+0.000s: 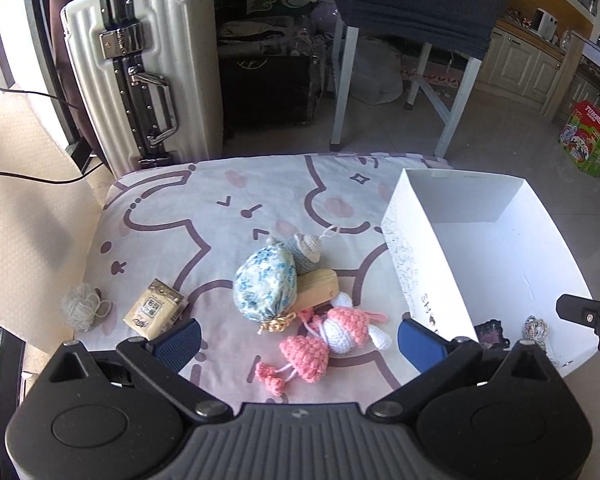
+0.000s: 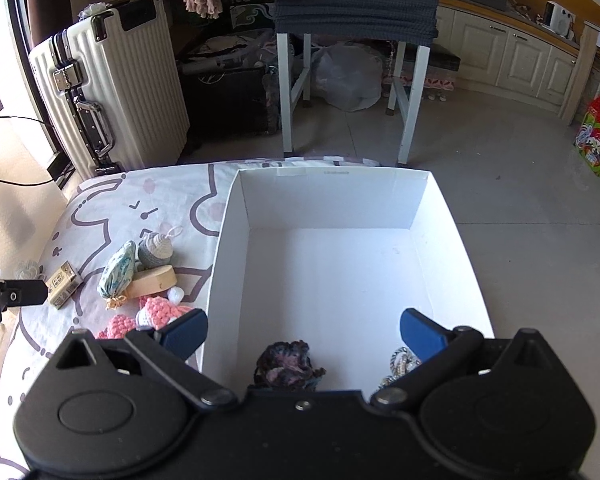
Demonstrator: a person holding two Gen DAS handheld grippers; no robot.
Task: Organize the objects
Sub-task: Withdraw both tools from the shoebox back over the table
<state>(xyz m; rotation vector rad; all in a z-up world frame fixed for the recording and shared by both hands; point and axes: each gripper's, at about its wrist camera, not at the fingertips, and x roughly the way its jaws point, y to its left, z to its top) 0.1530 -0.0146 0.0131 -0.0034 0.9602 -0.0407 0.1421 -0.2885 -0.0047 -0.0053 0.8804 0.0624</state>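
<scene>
Both tongs gape wide and empty: left tongs (image 1: 299, 338) over the pink crochet doll (image 1: 332, 334), right tongs (image 2: 304, 330) over the white box (image 2: 332, 200). Judging by this, sorting has barely begun: only a dark yarn ball (image 2: 288, 364) and a cord (image 2: 400, 362) lie inside the box at the tabletop's right edge, while the floral pouch (image 1: 265, 284), wooden block (image 1: 318, 288) and others wait outside.

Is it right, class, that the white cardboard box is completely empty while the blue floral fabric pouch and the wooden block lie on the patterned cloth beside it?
Not quite. The white cardboard box is not empty: the right wrist view shows a dark crocheted piece and a silvery cord at its near end. The blue floral fabric pouch and wooden block do lie on the patterned cloth beside it.
</scene>
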